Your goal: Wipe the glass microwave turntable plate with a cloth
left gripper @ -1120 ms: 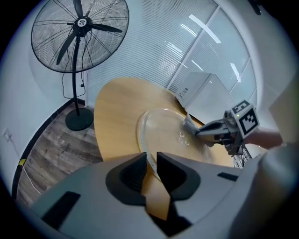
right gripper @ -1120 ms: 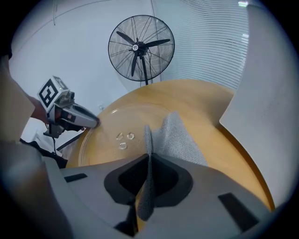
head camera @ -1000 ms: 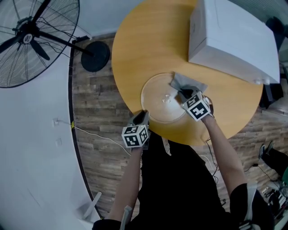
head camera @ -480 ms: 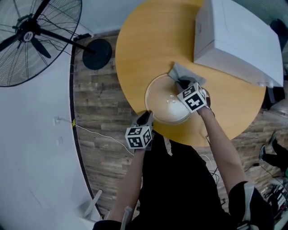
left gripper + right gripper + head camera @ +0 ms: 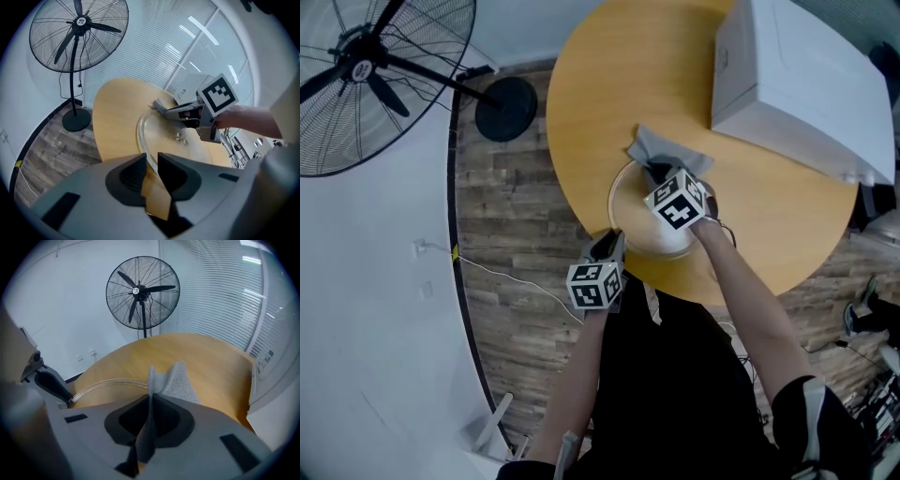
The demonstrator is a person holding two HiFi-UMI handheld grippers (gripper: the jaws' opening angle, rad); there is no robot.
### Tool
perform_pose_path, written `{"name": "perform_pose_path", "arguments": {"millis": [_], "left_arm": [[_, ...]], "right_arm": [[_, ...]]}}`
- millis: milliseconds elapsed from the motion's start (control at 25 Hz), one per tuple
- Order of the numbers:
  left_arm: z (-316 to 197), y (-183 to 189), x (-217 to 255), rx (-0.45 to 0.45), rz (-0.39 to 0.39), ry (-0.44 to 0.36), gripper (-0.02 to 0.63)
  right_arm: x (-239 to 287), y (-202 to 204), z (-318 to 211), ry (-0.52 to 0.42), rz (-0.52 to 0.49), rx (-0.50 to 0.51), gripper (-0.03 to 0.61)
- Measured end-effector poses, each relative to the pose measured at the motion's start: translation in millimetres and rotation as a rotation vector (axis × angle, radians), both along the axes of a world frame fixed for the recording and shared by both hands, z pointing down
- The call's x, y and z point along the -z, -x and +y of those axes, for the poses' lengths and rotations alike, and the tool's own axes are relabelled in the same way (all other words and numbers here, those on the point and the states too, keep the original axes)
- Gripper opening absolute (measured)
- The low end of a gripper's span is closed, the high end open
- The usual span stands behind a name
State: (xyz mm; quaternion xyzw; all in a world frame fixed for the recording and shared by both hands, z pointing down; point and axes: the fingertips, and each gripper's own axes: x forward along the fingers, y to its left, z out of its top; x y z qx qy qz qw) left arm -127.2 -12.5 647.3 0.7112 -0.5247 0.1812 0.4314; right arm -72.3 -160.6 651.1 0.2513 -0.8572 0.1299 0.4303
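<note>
The round glass turntable plate [image 5: 623, 202] lies on the wooden table [image 5: 600, 84] near its front edge. In the left gripper view the plate [image 5: 164, 136] stretches away from the jaws, which have its near rim running between them. My left gripper [image 5: 612, 244] [image 5: 150, 161] is shut on that rim. My right gripper [image 5: 657, 174] [image 5: 151, 401] is shut on a grey cloth [image 5: 664, 148] [image 5: 176, 380], which it holds over the plate's far rim [image 5: 103, 383]. The cloth's free end trails onto the table beyond. The left gripper view shows the cloth [image 5: 159, 105] under the right gripper.
A white microwave [image 5: 797, 75] fills the table's far right. A standing fan [image 5: 356, 66] with a round black base [image 5: 506, 108] is on the wood floor at the left. A thin cable [image 5: 506, 281] runs along the floor near the table edge.
My right gripper has carried the cloth leftward along the plate's far side. The left gripper stays at the near rim.
</note>
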Motion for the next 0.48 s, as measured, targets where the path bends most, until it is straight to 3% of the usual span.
{"name": "perform_pose_path", "arguments": {"millis": [480], "left_arm": [[0, 0, -1, 0.005, -0.024, -0.014, 0.066]], "right_arm": [[-1, 58, 85, 0.123, -0.080, 0.283, 0.031]]}}
